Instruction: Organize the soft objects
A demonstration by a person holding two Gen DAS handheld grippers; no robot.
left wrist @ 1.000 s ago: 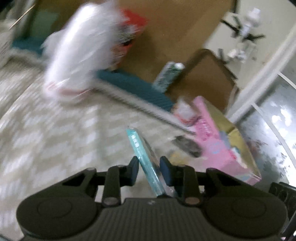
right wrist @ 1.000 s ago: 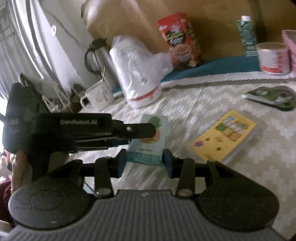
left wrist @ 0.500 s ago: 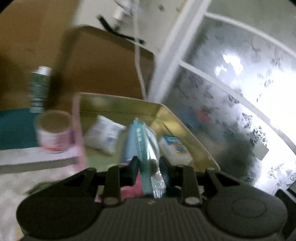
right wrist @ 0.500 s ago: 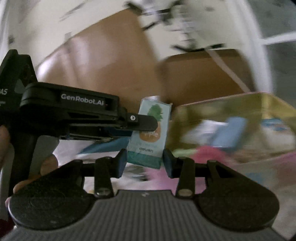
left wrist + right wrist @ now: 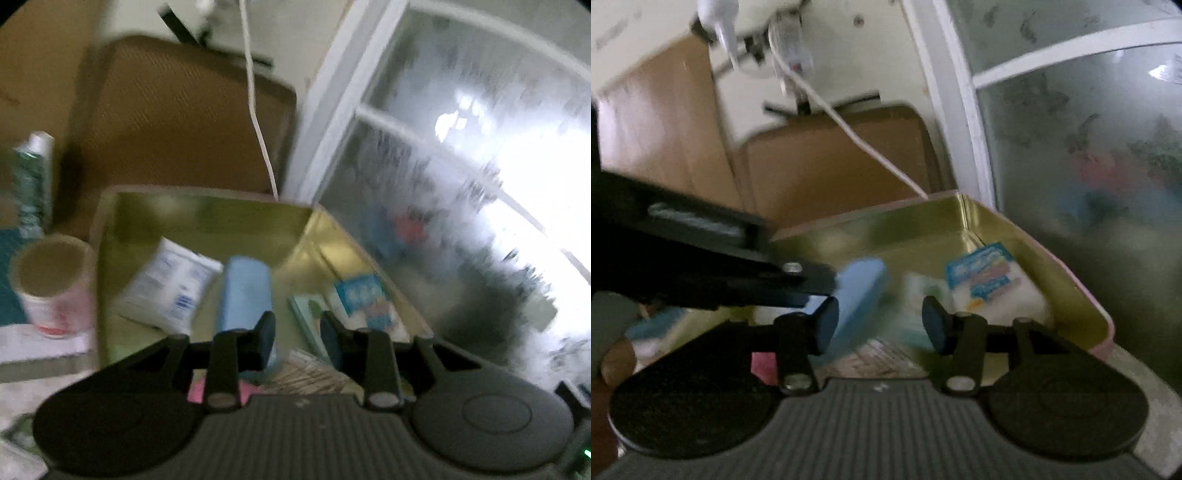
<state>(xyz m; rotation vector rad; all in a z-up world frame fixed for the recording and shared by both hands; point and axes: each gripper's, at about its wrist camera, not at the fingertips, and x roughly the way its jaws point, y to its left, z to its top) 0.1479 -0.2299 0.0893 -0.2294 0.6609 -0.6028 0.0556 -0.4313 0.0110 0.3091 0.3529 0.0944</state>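
Note:
Both grippers hang over a gold tin with pink outer walls (image 5: 207,218) (image 5: 1038,240). My left gripper (image 5: 298,336) has its jaws opening with nothing between the pads. A thin teal packet (image 5: 308,321) lies in the tin just beyond them. My right gripper (image 5: 880,325) is opening too. A blurred whitish-green packet (image 5: 919,291) sits loose behind its gap, free of the pads. In the tin are a light blue packet (image 5: 243,291) (image 5: 860,291), a white packet with blue print (image 5: 170,288) and a colourful tissue pack (image 5: 365,299) (image 5: 986,277). The left gripper's black body (image 5: 701,266) crosses the right wrist view.
A paper tub (image 5: 51,280) and a green tube (image 5: 31,177) stand left of the tin. Behind it is a brown cardboard box (image 5: 177,122) with a white cable (image 5: 258,110) hanging across. A frosted window (image 5: 461,184) runs close along the right. A person's hand (image 5: 613,365) shows at lower left.
Both grippers swung from the patterned cloth to above the tin. The teal packet has left the left jaws and lies inside. The right jaws widened, and the pineapple packet is free of them.

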